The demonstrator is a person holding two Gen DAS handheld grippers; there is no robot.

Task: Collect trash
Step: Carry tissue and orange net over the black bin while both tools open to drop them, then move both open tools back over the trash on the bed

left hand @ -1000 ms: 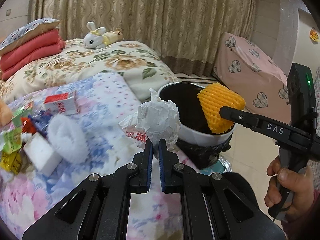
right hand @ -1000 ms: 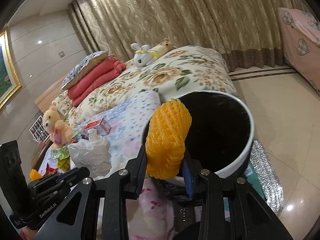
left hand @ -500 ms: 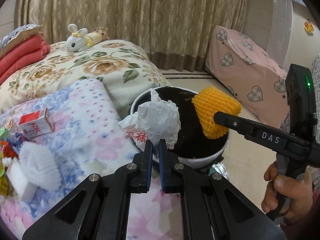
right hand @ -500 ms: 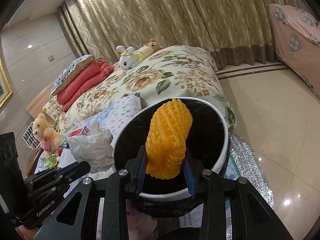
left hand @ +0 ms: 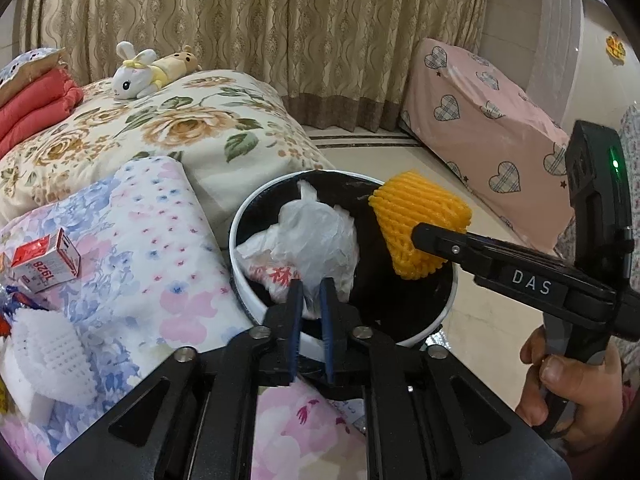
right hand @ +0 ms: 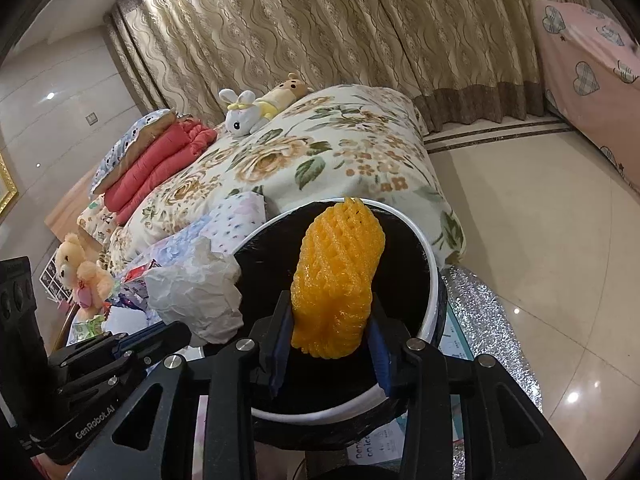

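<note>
A white-rimmed bin [left hand: 240, 280] with a black liner stands beside the bed. My left gripper [left hand: 311, 288] holds a crumpled white plastic bag [left hand: 316, 240] over the bin's near side; its jaws are opening, and the bag's tail is still pinched between them. My right gripper [right hand: 329, 302] has an orange foam fruit net [right hand: 340, 264] standing upright between its pads over the bin [right hand: 430, 280]. Its jaws are opening too, with the net still touching both pads. The left wrist view shows the net [left hand: 416, 220] at the right gripper's tip [left hand: 424, 236]. The bag [right hand: 196, 296] and left gripper [right hand: 176, 332] show at the left of the right wrist view.
On the flowered quilt lie a red-and-white carton [left hand: 46, 266], a white foam net [left hand: 52, 356] and coloured wrappers. A plush rabbit [left hand: 134, 76] lies further back. A pink heart-print cover [left hand: 480, 132] stands at the right. A silver mat [right hand: 480, 320] lies under the bin. A hand [left hand: 568, 376] holds the right gripper.
Both grippers have moved from the bed's edge to over the bin, carrying the bag and the net. The jaws of both stand a little wider than before.
</note>
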